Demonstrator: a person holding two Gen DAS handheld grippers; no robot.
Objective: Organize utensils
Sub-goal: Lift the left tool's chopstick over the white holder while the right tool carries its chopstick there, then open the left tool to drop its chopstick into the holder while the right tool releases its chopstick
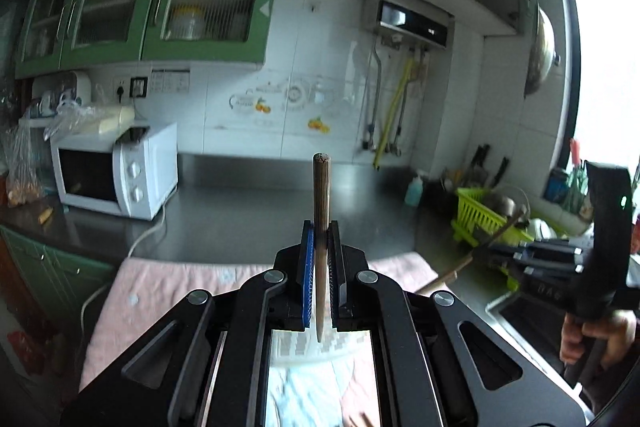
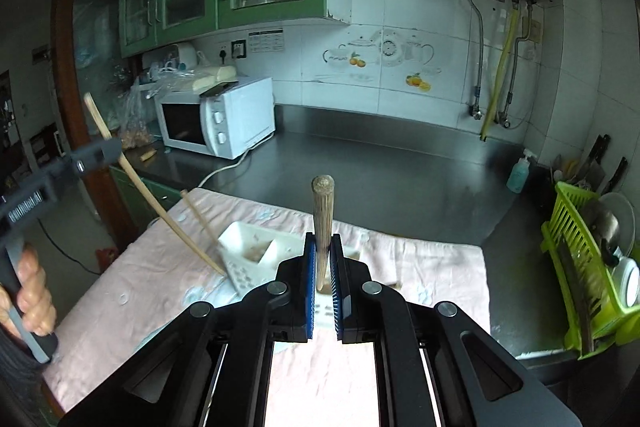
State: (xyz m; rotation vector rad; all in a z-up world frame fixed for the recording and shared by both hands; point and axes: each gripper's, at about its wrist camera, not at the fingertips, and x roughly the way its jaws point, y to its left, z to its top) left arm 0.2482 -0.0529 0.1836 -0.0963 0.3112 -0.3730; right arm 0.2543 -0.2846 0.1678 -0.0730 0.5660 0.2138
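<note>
My left gripper (image 1: pixel 320 239) is shut on a brown chopstick (image 1: pixel 321 195) that stands upright between the blue pads, thin tip pointing down. In the right wrist view the same gripper (image 2: pixel 114 147) shows at the left, the chopstick (image 2: pixel 152 199) slanting down toward a white utensil holder (image 2: pixel 256 251) on the pink cloth (image 2: pixel 420 267). Another chopstick (image 2: pixel 200 223) leans in the holder. My right gripper (image 2: pixel 323 247) is shut on a thick wooden handle (image 2: pixel 323 215), held upright over the holder. It shows at the right of the left wrist view (image 1: pixel 484 247).
A white microwave (image 2: pixel 224 119) stands at the back left on the steel counter (image 2: pixel 400 163). A green dish rack (image 2: pixel 588 267) with dishes sits at the right by the sink (image 1: pixel 520 315). A soap bottle (image 2: pixel 518 175) and knives stand near the wall.
</note>
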